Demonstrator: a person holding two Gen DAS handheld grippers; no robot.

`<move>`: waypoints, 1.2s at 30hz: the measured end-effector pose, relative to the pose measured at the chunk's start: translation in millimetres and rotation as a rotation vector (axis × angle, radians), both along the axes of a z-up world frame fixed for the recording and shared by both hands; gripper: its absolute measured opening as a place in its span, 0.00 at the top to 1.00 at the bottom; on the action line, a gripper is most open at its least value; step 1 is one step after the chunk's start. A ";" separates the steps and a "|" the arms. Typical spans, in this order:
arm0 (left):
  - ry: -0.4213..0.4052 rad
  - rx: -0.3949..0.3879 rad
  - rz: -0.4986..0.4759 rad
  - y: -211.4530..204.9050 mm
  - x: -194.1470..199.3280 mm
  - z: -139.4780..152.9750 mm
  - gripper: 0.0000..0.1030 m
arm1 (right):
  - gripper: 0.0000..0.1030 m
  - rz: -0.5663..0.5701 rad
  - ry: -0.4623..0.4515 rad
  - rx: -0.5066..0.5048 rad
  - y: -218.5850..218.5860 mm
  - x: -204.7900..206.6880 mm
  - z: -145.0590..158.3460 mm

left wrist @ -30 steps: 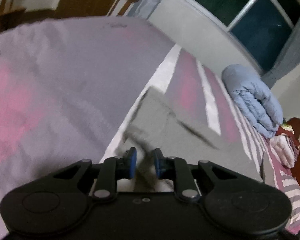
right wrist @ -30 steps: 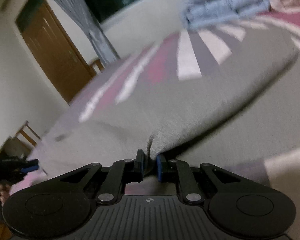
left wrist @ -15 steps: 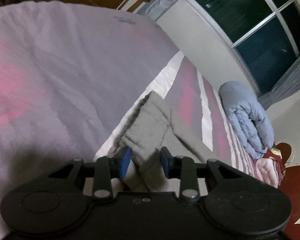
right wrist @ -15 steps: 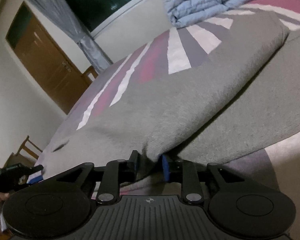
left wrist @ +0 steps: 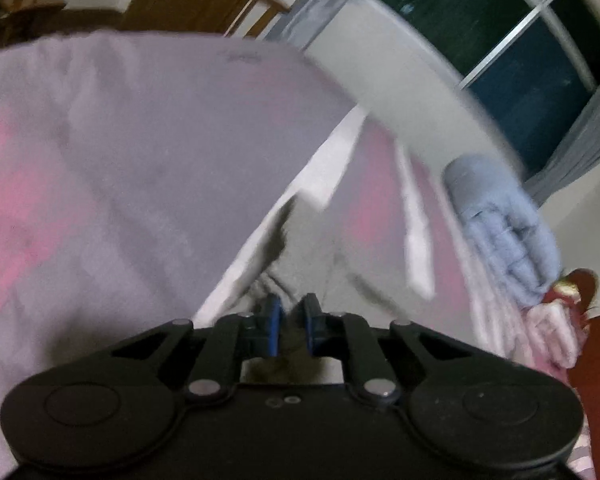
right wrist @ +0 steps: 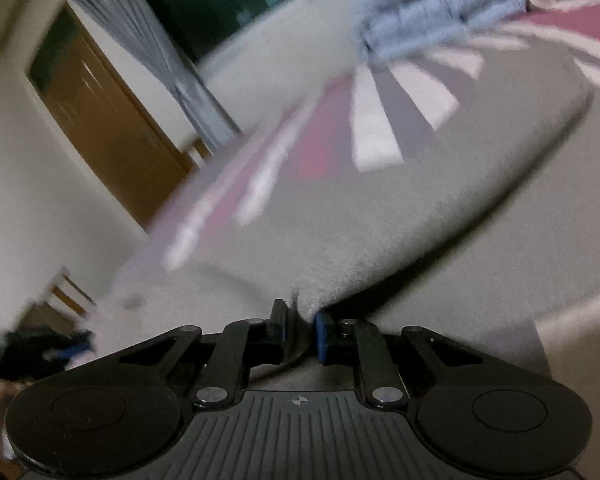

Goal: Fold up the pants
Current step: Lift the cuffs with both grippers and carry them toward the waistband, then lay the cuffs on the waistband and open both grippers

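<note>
Left gripper (left wrist: pixel 291 320): blue pads nearly together, pinching a bunched end of the grey pants (left wrist: pixel 300 248). Right gripper (right wrist: pixel 302 330): narrow gap, clamped on a fuzzy, rounded fold edge of the same pants (right wrist: pixel 380 216). Pants lie on the striped pink, white and grey bedspread (left wrist: pixel 120 168). Beyond: a puffy blue quilt (left wrist: pixel 504 224). Both views motion-blurred; cloth inside the jaws hidden.

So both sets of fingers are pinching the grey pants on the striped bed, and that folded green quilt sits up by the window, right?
Nearly. The quilt by the window is pale blue, not green; the left wrist view shows it. The rest holds: the left gripper and right gripper both pinch the grey pants on the striped bed.
</note>
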State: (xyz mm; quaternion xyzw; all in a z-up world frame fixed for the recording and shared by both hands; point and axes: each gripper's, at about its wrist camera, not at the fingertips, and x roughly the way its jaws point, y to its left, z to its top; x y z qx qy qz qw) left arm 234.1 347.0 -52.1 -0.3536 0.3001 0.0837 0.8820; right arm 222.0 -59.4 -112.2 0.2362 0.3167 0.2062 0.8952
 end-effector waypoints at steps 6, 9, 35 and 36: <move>-0.029 -0.020 0.024 2.9 -9.2 3.3 0.98 | 0.79 -0.021 -0.008 0.049 -9.0 -7.3 -2.4; -0.048 0.061 0.035 -5.1 -15.2 22.4 1.00 | 0.69 -0.053 -0.048 0.057 -24.4 -16.3 4.3; 0.083 0.538 -0.017 -156.3 8.8 -14.6 0.55 | 0.51 -0.053 0.034 -0.555 -13.2 128.7 20.1; 0.080 0.536 -0.016 -156.4 9.9 -15.1 0.55 | 0.82 -0.027 0.038 -0.559 -15.7 125.7 17.9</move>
